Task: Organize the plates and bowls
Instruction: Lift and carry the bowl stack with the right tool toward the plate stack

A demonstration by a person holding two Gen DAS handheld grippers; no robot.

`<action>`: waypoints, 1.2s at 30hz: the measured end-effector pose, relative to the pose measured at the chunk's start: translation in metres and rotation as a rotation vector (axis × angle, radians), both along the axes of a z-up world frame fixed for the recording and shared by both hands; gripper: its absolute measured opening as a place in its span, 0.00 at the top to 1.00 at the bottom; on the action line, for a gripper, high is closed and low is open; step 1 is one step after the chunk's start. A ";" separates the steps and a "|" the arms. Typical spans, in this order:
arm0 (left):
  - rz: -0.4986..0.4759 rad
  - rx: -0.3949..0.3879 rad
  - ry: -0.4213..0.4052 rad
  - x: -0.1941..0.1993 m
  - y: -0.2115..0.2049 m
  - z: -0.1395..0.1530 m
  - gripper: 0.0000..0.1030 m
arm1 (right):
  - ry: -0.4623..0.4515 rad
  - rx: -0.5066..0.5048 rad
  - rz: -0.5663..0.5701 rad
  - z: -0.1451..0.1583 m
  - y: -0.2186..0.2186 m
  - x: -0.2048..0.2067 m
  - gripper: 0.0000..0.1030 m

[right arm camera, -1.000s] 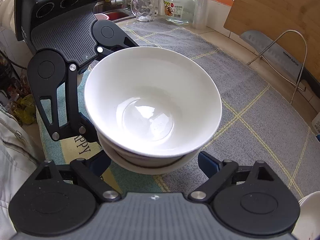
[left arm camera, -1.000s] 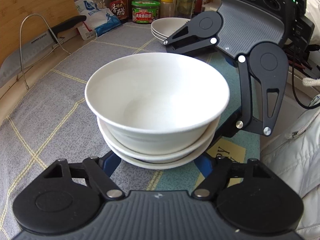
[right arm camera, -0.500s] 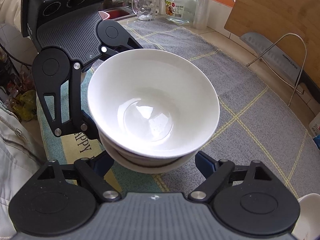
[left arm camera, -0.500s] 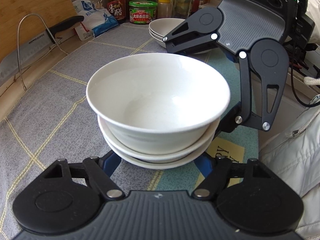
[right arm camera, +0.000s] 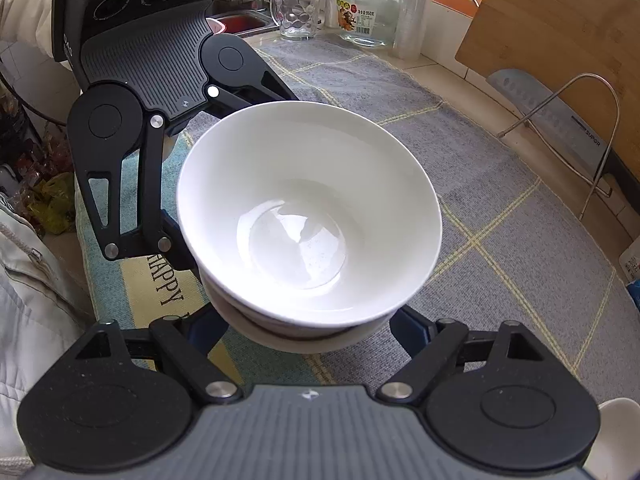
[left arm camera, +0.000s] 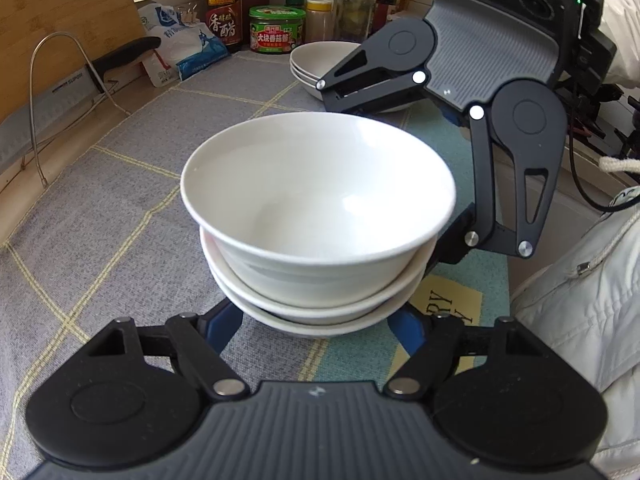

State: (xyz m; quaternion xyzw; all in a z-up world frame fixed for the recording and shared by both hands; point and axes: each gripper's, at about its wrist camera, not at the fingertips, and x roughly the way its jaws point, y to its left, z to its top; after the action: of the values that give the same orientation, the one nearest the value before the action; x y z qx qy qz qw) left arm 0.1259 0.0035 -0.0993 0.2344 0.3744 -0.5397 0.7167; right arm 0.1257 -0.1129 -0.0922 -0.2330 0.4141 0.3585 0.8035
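A stack of three white bowls (left arm camera: 320, 240) fills the middle of both wrist views (right arm camera: 308, 228). It is held between the two grippers, which face each other, above the grey mat (left arm camera: 100, 208). My left gripper (left arm camera: 320, 324) has its jaws spread wide around the bottom bowl from one side. My right gripper (right arm camera: 308, 332) does the same from the opposite side. The fingertips are hidden under the bowls. A second stack of white bowls (left arm camera: 320, 60) sits at the back of the mat.
A knife on a wire rack (left arm camera: 60, 92) and a wooden board (right arm camera: 560, 40) stand along the wall. Bottles and jars (left arm camera: 276, 32) stand at one end, a glass mug (right arm camera: 296, 12) and jar by the sink at the other. The counter edge is by my jacket (left arm camera: 580, 300).
The bowl stack has risen slightly and shifted toward the back bowls, carried by both grippers. The grip looks the same.
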 end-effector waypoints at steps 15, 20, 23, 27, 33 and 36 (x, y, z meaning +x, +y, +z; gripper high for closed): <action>-0.052 0.027 0.056 0.009 -0.004 -0.001 0.24 | 0.029 -0.002 0.021 0.004 0.001 0.004 0.12; -0.070 0.035 0.062 0.013 -0.007 -0.002 0.23 | 0.027 -0.005 0.018 0.004 0.001 0.005 0.13; -0.076 0.041 0.061 0.013 -0.008 -0.002 0.22 | 0.025 -0.005 0.016 0.004 0.002 0.005 0.13; -0.073 0.042 0.059 0.013 -0.009 -0.003 0.23 | 0.018 -0.003 0.007 0.004 0.002 0.004 0.14; -0.068 0.054 0.049 0.009 -0.011 -0.003 0.23 | 0.010 -0.005 -0.003 0.004 0.003 0.001 0.14; -0.063 0.053 0.056 0.008 -0.012 -0.002 0.23 | 0.007 -0.011 0.000 0.006 0.004 -0.001 0.14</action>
State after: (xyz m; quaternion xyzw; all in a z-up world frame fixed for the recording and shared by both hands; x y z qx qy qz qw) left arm 0.1342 -0.0086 -0.1011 0.2498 0.4011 -0.5583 0.6820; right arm 0.1251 -0.1093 -0.0864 -0.2362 0.4190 0.3572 0.8007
